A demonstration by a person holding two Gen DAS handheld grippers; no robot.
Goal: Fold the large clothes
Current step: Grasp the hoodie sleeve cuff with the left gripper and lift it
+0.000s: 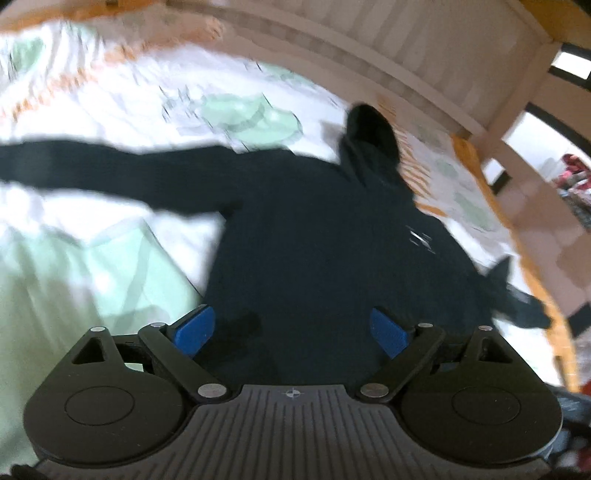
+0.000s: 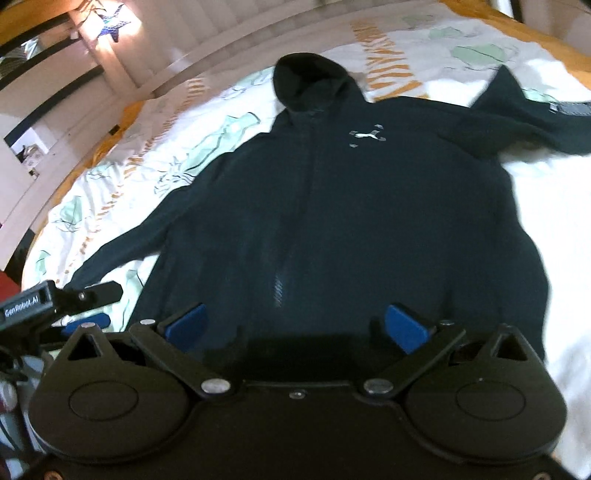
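Spread across a patterned bedsheet [image 1: 110, 221], the dark hoodie [image 1: 314, 221] lies flat just ahead of the left gripper [image 1: 291, 330], whose jaws gape wide and empty. Right view: the right gripper [image 2: 295, 325], equally wide and empty, hangs over the hoodie's [image 2: 332, 206] hem.

A white bed sheet [image 2: 535, 206] with green and orange drawings is covering the bed. A pale headboard [image 2: 207, 33] is standing behind it.

light: dim, glare top-left in right view | blur: heavy, left view | edges: fisheye-bent
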